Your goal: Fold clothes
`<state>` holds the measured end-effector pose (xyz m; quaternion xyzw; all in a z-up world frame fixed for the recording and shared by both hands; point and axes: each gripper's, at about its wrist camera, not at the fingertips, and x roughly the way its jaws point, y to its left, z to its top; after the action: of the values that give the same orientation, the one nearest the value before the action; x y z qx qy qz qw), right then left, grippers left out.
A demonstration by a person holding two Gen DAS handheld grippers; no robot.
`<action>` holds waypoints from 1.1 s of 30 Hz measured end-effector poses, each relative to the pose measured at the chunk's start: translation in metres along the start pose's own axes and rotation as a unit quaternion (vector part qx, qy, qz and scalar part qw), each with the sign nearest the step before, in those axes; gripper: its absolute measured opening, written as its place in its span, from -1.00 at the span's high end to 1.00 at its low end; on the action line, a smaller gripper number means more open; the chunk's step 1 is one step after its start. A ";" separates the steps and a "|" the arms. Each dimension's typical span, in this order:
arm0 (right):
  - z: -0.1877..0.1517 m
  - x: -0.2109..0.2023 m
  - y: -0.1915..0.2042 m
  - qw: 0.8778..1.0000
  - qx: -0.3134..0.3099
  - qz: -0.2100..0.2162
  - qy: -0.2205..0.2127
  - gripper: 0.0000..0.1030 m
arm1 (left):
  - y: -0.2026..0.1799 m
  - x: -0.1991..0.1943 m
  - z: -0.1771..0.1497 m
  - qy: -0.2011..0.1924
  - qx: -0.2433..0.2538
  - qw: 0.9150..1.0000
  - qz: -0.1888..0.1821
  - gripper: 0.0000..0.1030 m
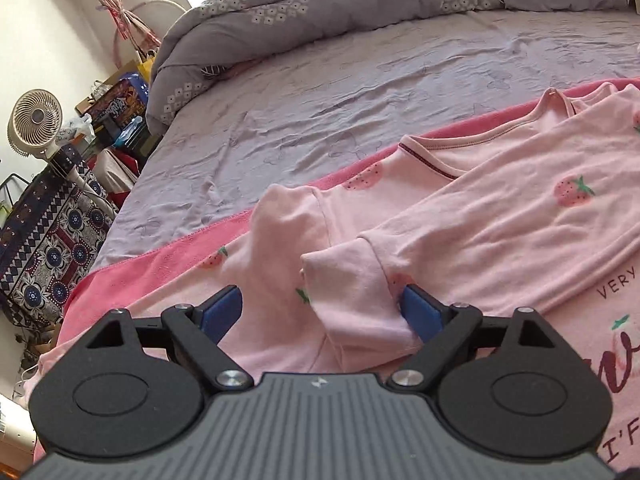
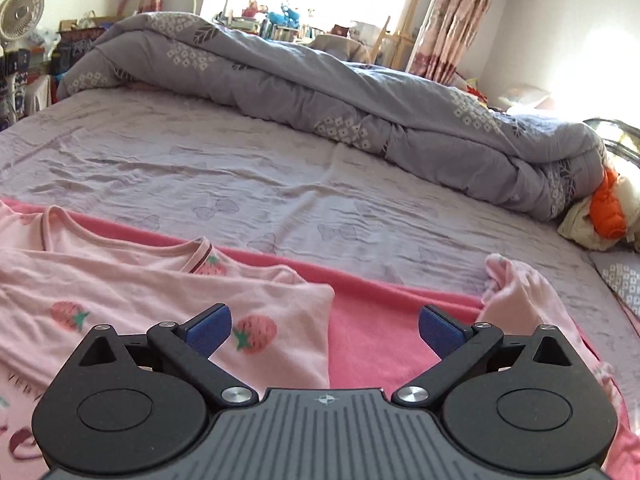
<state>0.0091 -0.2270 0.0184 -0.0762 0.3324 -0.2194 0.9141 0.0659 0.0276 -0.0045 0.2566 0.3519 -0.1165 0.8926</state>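
Observation:
A light pink strawberry-print shirt lies on a darker pink cloth on the bed. One sleeve is folded across its body. My left gripper is open, with the sleeve cuff lying between its blue pads, not clamped. In the right wrist view the shirt lies at the left, and my right gripper is open and empty above the shirt's folded right edge and the darker pink cloth. A bunched light pink piece lies to its right.
A rolled grey quilt lies along the far side of the lilac bed sheet. A white and orange bundle sits at the right edge. A fan and cluttered boxes stand beyond the bed's left edge.

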 end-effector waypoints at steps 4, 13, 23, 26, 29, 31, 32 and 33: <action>0.002 0.065 -0.016 0.997 0.030 -0.043 0.064 -0.99 | 0.011 -0.003 -0.004 0.001 0.005 1.000 -0.007 -0.79; 0.003 0.044 -0.031 0.997 0.023 -0.056 0.048 -0.93 | 0.044 -0.034 -0.009 -0.017 -0.016 0.999 0.048 -0.76; -0.011 0.017 0.033 0.995 0.015 0.050 0.083 -0.99 | 0.014 -0.012 -0.021 0.061 0.016 0.998 0.013 -0.79; -0.017 0.029 0.030 0.991 0.069 0.052 0.102 -0.99 | 0.033 -0.021 -0.027 0.074 -0.042 0.996 0.003 -0.79; -0.013 0.020 0.031 0.991 0.074 0.055 0.098 -0.96 | 0.057 -0.035 -0.032 0.065 -0.108 0.992 0.002 -0.79; -0.009 0.006 0.038 0.992 0.063 0.082 0.076 -0.96 | 0.078 -0.041 -0.038 0.066 -0.160 0.985 0.009 -0.80; -0.006 0.000 0.043 0.991 0.058 0.104 0.064 -0.96 | 0.089 -0.042 -0.041 0.069 -0.190 0.979 0.013 -0.80; -0.001 -0.006 0.051 0.988 0.053 0.132 0.055 -0.96 | 0.100 -0.043 -0.045 0.072 -0.219 0.973 0.019 -0.80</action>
<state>0.0218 -0.1785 0.0063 0.0293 0.3770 -0.1184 0.9181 0.0480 0.1372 0.0345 0.0694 0.4276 -0.0006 0.9013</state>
